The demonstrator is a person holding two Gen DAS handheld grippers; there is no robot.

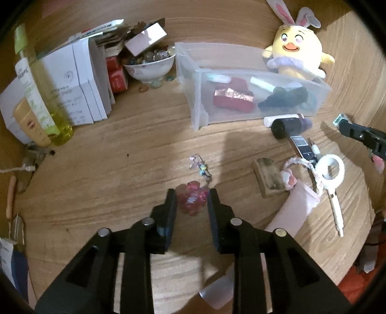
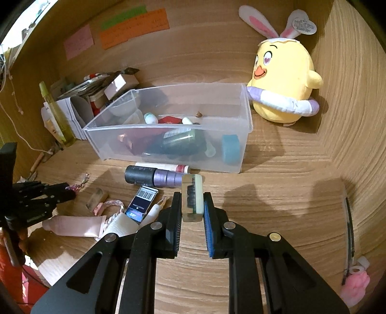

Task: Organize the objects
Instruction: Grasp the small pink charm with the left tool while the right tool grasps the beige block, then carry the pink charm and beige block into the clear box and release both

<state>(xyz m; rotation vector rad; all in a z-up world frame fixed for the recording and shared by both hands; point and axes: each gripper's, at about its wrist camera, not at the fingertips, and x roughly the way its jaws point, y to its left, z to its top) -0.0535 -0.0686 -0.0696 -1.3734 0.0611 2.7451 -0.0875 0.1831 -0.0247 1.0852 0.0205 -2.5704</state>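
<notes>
Between right gripper (image 2: 192, 201) pads: small pale block with dark insert (image 2: 191, 196), clamped, lifted off wooden desk (image 2: 277, 193), just before clear plastic bin (image 2: 168, 135). Left gripper (image 1: 191, 200) jaws part-open, straddling pink beaded charm (image 1: 192, 199) lying on desk; contact with pads unclear. Black-and-purple tube (image 2: 154, 177) lies against bin front. Yellow plush chick (image 2: 282, 79) behind bin.

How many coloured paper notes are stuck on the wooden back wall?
3, side by side at upper left in the right wrist view: pink note, orange note, green note just above the orange. More could be out of view.
</notes>
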